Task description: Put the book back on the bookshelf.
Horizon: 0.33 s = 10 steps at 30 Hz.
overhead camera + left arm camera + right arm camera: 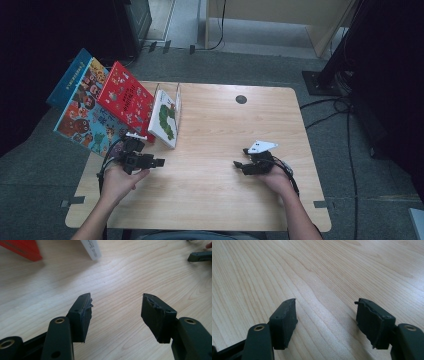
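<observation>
Three books lean in a rack at the tabletop's (pixel 220 150) left edge. Nearest them, just beside the white book (pixel 165 118), the left tool (pixel 159 162) is released and empty; the right tool (pixel 237 164), well apart from it, likewise. Judging by this, all handling remains.

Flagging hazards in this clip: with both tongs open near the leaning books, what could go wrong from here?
1. The books lean on each other at the table's left edge; a nudge from the left tongs could topple them to the floor.
2. The white book stands tilted; open tongs closing on one corner may slip.
</observation>
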### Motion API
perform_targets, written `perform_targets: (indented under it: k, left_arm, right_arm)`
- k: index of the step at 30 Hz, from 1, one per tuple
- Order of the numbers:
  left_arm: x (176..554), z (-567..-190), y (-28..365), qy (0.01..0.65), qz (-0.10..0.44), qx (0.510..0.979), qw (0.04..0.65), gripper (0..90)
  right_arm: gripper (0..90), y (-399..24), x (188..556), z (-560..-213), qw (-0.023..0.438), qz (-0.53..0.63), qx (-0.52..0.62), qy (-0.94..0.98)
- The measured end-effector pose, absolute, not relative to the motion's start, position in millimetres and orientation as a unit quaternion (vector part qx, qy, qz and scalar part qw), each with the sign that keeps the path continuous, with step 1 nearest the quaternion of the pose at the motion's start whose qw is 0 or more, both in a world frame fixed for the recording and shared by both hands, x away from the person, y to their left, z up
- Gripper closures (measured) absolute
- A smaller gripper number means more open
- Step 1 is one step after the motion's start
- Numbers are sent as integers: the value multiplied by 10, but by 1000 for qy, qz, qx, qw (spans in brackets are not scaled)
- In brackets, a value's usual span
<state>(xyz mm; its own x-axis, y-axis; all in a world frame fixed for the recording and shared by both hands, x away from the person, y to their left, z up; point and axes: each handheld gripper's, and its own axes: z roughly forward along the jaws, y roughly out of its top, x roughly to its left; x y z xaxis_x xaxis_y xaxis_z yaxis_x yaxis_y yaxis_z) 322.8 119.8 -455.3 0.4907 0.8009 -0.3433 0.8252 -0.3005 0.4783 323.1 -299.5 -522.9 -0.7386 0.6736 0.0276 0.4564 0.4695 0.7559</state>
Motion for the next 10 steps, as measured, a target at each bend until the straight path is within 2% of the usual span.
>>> perform_targets:
  k: [10]
  left_arm:
    - [3258, -4688, 1202, 503, -17, 808, 306, 407]
  right_arm:
    - [312, -2988, 3226, -5228, 138, 391, 335, 846]
